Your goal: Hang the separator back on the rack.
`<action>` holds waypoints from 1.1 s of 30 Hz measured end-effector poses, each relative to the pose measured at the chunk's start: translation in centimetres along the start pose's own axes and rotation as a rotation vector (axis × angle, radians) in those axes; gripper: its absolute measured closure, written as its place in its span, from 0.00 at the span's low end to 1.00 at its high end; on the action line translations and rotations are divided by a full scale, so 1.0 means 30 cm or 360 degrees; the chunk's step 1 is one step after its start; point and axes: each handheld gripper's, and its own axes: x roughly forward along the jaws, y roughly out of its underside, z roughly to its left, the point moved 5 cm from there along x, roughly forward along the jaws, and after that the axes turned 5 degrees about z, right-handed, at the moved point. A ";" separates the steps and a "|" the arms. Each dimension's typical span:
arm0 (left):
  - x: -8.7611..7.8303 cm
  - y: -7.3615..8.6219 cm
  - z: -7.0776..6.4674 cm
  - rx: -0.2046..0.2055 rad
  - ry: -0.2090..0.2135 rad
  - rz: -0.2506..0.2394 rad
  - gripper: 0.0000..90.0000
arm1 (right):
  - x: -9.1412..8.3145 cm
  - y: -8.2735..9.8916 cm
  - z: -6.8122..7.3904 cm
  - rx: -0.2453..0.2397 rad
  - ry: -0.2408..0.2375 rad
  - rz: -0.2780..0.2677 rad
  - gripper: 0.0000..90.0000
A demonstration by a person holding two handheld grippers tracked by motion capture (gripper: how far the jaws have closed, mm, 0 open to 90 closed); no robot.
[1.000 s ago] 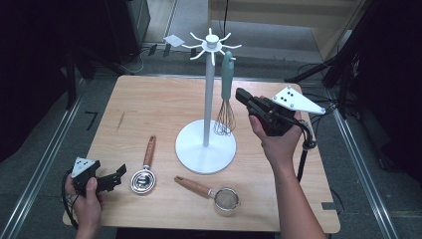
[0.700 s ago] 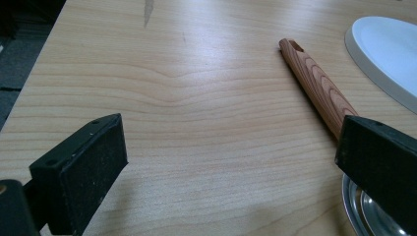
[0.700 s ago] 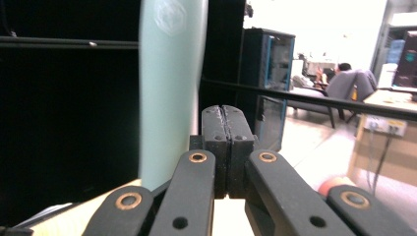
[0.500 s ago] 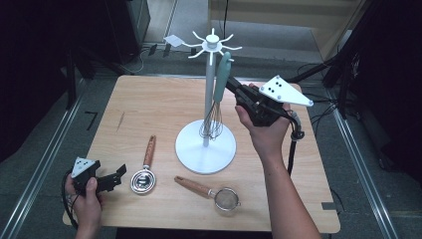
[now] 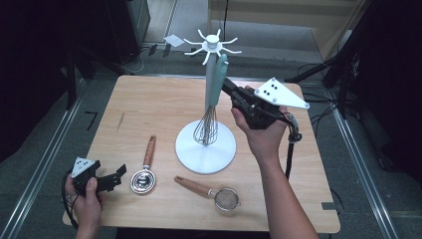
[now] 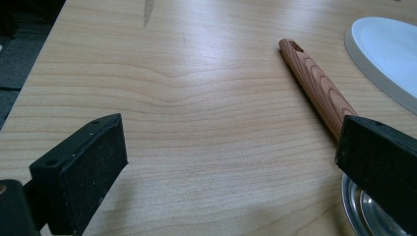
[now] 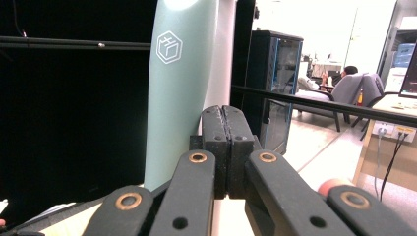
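The whisk (image 5: 213,97), away from the white stand (image 5: 206,144) a second ago, is now hung at its pole. The right gripper (image 5: 230,90), fingers clenched empty, is pressed beside the handle. The left gripper (image 5: 117,175) is held released.

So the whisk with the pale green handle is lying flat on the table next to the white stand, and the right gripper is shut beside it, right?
Not quite. The whisk is not lying flat: the high view shows it hanging upright against the pole of the white stand, wires down. The right gripper is indeed shut beside its handle, as the right gripper view shows.
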 end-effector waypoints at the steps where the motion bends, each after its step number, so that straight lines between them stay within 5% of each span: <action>1: 0.000 0.000 0.000 0.0000 0.0000 0.0000 0.00 | -0.002 0.000 0.006 -0.0007 0.0000 0.0004 1.00; 19: 0.000 0.000 0.001 -0.0002 0.0002 0.0001 0.00 | 0.017 0.017 0.050 -0.0019 -0.0017 0.0023 1.00; 33: 0.000 0.000 0.001 0.0002 0.0002 -0.0002 0.00 | -0.031 0.106 -0.021 -0.0028 0.0101 0.0100 1.00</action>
